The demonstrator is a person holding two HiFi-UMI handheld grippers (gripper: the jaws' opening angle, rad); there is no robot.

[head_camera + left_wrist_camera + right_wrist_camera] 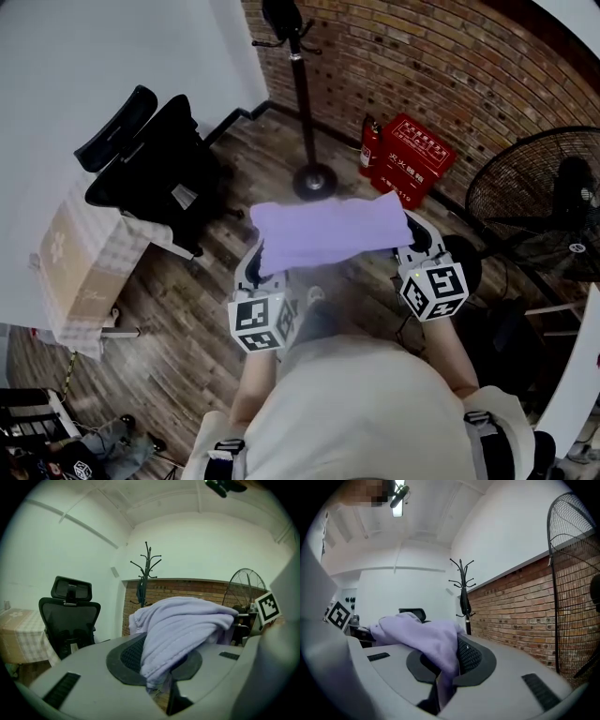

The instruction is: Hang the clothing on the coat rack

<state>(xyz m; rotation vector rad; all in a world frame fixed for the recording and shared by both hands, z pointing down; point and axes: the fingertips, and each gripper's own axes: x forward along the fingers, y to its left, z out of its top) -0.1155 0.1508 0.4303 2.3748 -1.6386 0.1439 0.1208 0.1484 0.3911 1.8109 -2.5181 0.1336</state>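
A lilac garment (328,232) is stretched between both grippers in the head view. My left gripper (262,258) is shut on its left end, and the cloth (180,630) drapes over the jaws there. At the garment's right end my right gripper (411,236) is shut on the fabric (433,644), which bunches between the pads. The black coat rack (302,84) stands ahead by the brick wall, its round base (314,180) just beyond the garment. It appears as a tall pole with hooks (147,576) in the left gripper view and again as a pole (464,597) in the right gripper view, with something dark hanging on it.
A black office chair (155,155) stands at the left beside a table with a checked cloth (80,253). A red crate (410,157) and a fire extinguisher (368,145) sit against the brick wall. A large floor fan (544,202) stands at the right.
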